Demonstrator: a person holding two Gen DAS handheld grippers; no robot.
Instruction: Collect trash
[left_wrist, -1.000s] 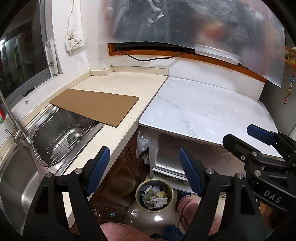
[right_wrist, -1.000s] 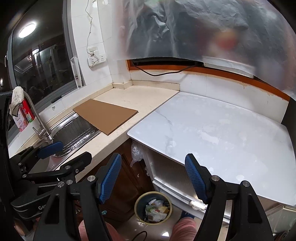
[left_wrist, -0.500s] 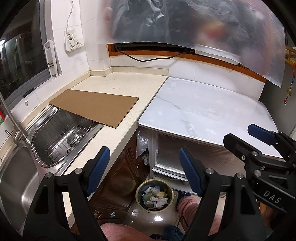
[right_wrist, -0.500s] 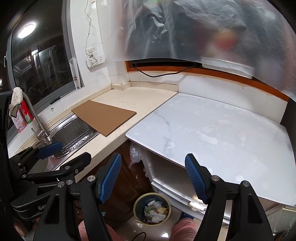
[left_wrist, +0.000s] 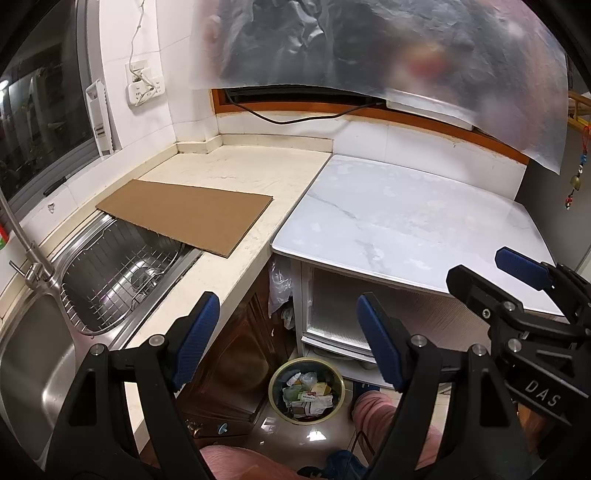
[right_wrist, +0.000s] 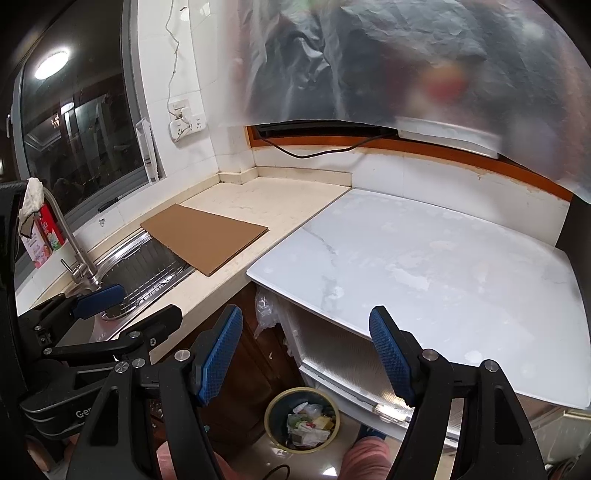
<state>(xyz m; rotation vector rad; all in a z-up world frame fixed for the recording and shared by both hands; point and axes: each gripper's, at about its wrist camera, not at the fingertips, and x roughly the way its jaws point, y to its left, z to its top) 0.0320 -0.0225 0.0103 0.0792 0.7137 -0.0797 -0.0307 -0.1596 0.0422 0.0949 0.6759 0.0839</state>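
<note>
A round trash bin (left_wrist: 306, 391) with a yellow rim stands on the floor below the counters, holding several paper and plastic scraps; it also shows in the right wrist view (right_wrist: 303, 421). My left gripper (left_wrist: 288, 339) is open and empty, held high above the bin. My right gripper (right_wrist: 306, 354) is open and empty, also above the bin. The right gripper shows at the right of the left wrist view (left_wrist: 517, 280). The left gripper shows at the left of the right wrist view (right_wrist: 110, 310).
A flat cardboard sheet (left_wrist: 184, 214) lies on the beige counter (left_wrist: 251, 170), overhanging the steel sink (left_wrist: 110, 280). A white marble table (left_wrist: 413, 225) abuts the counter at right. A plastic sheet (left_wrist: 369, 48) hangs overhead. A wooden cabinet (left_wrist: 236, 362) stands under the counter.
Both grippers have stayed nearly still, open and empty. The right wrist view has drifted very slightly.
</note>
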